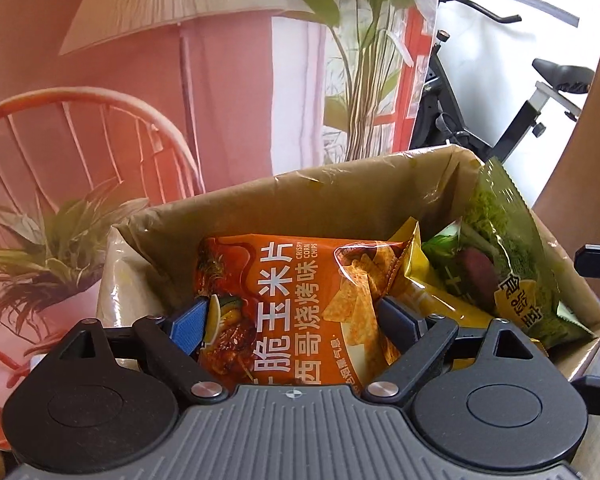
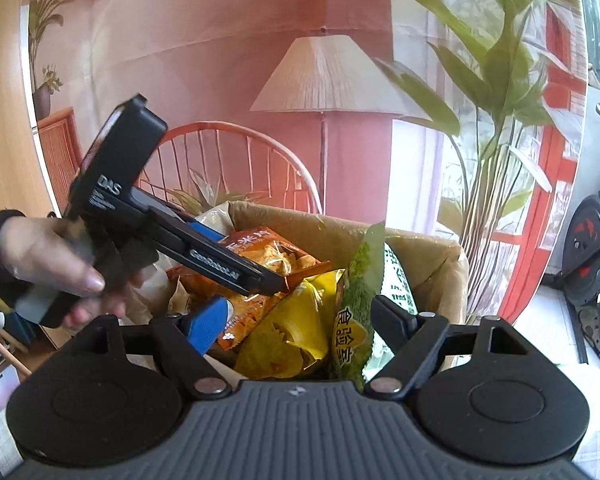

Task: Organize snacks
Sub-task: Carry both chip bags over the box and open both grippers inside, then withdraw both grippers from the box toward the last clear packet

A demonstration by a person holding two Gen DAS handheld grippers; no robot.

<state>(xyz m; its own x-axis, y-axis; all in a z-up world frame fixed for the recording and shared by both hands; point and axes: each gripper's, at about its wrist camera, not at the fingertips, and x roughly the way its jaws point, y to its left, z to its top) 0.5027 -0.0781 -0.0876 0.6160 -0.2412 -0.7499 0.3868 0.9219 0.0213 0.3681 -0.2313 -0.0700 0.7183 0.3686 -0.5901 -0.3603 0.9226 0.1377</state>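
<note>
A cardboard box (image 1: pixel 340 184) lined with plastic holds several snack bags. An orange corn chips bag (image 1: pixel 284 292) lies between the wide-open jaws of my left gripper (image 1: pixel 294 316), which reaches down into the box; contact is unclear. A yellow bag (image 1: pixel 416 268) and a green bag (image 1: pixel 512 264) stand to its right. In the right wrist view my right gripper (image 2: pixel 300 320) is open above the box (image 2: pixel 420 248), over the yellow bag (image 2: pixel 296 320) and green bag (image 2: pixel 356 292). The left gripper (image 2: pixel 236 272) and its hand show over the orange bag (image 2: pixel 268 252).
A pink backdrop with a printed lamp (image 2: pixel 324 76), red chair (image 1: pixel 80 128) and plants hangs behind the box. An exercise bike (image 1: pixel 500 92) stands at the right. A small potted plant (image 1: pixel 52 240) sits left of the box.
</note>
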